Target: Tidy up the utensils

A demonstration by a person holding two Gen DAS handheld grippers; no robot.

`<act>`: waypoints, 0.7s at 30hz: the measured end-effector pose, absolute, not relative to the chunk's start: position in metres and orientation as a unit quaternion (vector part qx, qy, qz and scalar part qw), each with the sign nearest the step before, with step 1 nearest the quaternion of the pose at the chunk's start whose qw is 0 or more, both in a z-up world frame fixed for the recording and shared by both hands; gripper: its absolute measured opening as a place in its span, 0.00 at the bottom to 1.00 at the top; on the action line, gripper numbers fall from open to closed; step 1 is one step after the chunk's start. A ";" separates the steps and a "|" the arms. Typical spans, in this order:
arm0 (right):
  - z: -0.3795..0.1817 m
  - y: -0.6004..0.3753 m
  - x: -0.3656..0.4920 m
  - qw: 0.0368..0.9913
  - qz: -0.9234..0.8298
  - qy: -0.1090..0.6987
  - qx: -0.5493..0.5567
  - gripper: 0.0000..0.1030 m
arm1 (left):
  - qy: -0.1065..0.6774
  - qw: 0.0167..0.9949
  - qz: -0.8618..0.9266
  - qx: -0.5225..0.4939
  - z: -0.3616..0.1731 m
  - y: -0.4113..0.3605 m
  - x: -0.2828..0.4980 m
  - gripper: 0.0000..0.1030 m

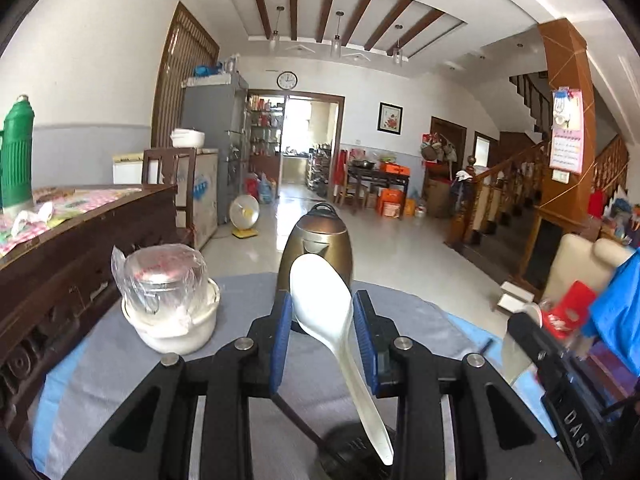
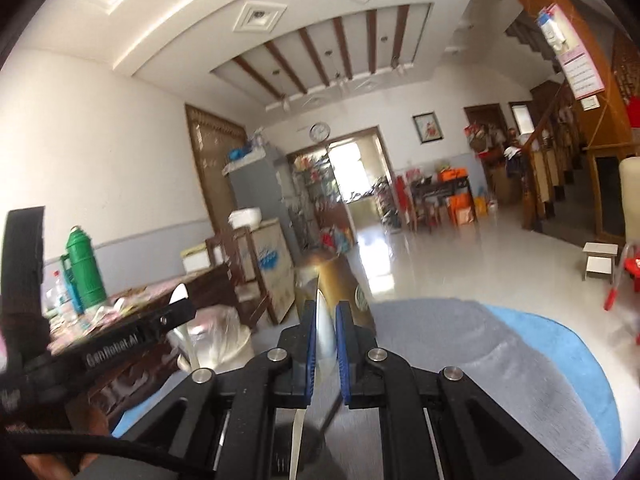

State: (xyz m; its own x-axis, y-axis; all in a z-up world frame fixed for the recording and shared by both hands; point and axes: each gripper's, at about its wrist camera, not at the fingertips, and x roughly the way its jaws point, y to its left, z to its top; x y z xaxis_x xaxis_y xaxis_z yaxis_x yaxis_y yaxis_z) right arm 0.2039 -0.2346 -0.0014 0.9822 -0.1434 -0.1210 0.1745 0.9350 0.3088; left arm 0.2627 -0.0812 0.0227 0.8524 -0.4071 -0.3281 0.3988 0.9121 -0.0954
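My left gripper (image 1: 324,336) is shut on a white plastic rice spoon (image 1: 324,308), bowl end up and forward, handle slanting down to the lower right. It is held above the grey-and-blue cloth (image 1: 240,344). My right gripper (image 2: 325,336) is shut on a thin, shiny metal utensil (image 2: 322,332) seen edge-on, pointed end up; what kind it is I cannot tell. The right gripper shows at the right of the left wrist view (image 1: 560,364). The left gripper with the spoon tip shows at the left of the right wrist view (image 2: 176,312).
A bronze electric kettle (image 1: 320,244) stands on the cloth just ahead. A white pot holding a plastic-wrapped steel cup (image 1: 168,304) stands at the left. A dark wooden table (image 1: 80,248) with a green thermos (image 1: 16,156) is further left. A red stool (image 1: 568,308) is at the right.
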 end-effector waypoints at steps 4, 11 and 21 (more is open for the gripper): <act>-0.007 -0.233 0.227 0.977 -0.096 0.040 0.185 0.09 | 0.186 0.962 -0.201 -0.008 -0.001 -0.083 0.283 0.32; -0.019 -0.216 0.247 0.982 -0.108 0.037 0.153 0.09 | 0.196 0.958 -0.209 -0.015 -0.026 -0.077 0.291 0.32; -0.027 -0.220 0.249 0.984 -0.103 0.049 0.136 0.09 | 0.184 0.955 -0.231 -0.016 -0.016 -0.061 0.276 0.32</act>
State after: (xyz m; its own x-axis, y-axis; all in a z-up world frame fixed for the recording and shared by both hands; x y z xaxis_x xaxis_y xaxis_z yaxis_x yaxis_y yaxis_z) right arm 0.2493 -0.2203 -0.0273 0.9739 -0.1894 -0.1253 0.2163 0.9417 0.2577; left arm 0.2757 -0.0611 -0.0157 0.8261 -0.4469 -0.3433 0.4349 0.8930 -0.1159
